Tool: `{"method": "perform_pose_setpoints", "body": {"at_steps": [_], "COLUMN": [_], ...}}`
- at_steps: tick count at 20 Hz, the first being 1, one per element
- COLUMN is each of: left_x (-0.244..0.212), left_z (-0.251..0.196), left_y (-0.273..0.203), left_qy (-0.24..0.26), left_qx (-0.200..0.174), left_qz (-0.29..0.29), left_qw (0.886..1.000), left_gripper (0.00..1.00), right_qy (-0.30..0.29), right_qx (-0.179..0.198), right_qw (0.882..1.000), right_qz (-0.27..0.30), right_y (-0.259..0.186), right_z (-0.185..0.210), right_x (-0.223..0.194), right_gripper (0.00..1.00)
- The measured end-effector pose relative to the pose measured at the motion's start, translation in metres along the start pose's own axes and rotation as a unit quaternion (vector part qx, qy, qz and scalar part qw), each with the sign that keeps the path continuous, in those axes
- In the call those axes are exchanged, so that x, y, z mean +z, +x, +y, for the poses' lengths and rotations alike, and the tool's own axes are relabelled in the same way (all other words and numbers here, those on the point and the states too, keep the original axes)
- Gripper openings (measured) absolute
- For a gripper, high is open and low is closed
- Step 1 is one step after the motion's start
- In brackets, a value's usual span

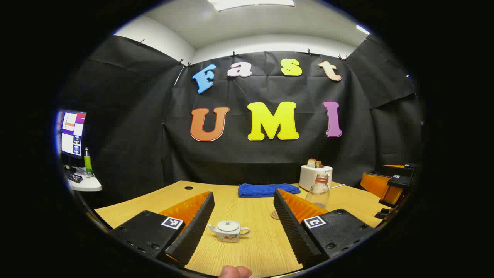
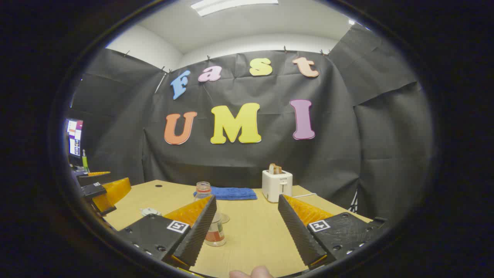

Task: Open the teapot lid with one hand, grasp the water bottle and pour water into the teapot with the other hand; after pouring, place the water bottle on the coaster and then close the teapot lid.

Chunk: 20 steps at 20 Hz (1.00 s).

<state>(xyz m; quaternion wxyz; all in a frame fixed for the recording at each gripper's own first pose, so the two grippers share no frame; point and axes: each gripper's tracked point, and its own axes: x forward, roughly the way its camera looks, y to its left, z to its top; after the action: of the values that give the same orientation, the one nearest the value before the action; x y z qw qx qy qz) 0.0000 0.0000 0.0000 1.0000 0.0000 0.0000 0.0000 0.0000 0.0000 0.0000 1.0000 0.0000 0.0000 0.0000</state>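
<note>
A small white teapot point(image 1: 229, 231) stands on the wooden table point(image 1: 254, 251) with its lid on, between and just beyond the fingers of my left gripper point(image 1: 244, 194), which is open and empty. The clear water bottle point(image 1: 318, 191) stands upright farther back on the right, behind a round coaster point(image 1: 274, 214) that the right finger partly hides. In the right gripper view, my right gripper point(image 2: 247, 197) is open and empty. The water bottle point(image 2: 213, 231) stands just behind its left finger, partly covered. The teapot point(image 2: 150, 211) peeks out at the left.
A folded blue towel point(image 1: 268, 190) and a white toaster point(image 1: 315, 175) holding bread sit at the table's back edge. The right gripper point(image 1: 389, 185) shows at the far right, the left gripper point(image 2: 102, 189) at the far left. A monitor point(image 1: 72, 133) stands on a side desk.
</note>
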Motion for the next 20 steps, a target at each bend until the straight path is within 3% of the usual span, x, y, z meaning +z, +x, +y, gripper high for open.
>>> {"method": "perform_pose_setpoints", "body": {"at_steps": [4,20], "left_x": [-0.002,0.001], "left_z": [-0.005,-0.002], "left_y": [-0.001,-0.004], "left_qy": [0.001,0.009], "left_qx": [-0.006,0.001], "left_qz": [0.004,0.005], "left_qw": [1.0,1.0], "left_gripper": [0.97,0.97], "right_qy": [0.002,0.007], "right_qx": [-0.002,0.001], "right_qw": [1.0,1.0], "right_qz": [-0.004,0.002], "right_y": [0.002,0.007], "right_z": [0.0,0.009], "right_x": [-0.002,-0.011], "right_gripper": [0.94,0.94]}}
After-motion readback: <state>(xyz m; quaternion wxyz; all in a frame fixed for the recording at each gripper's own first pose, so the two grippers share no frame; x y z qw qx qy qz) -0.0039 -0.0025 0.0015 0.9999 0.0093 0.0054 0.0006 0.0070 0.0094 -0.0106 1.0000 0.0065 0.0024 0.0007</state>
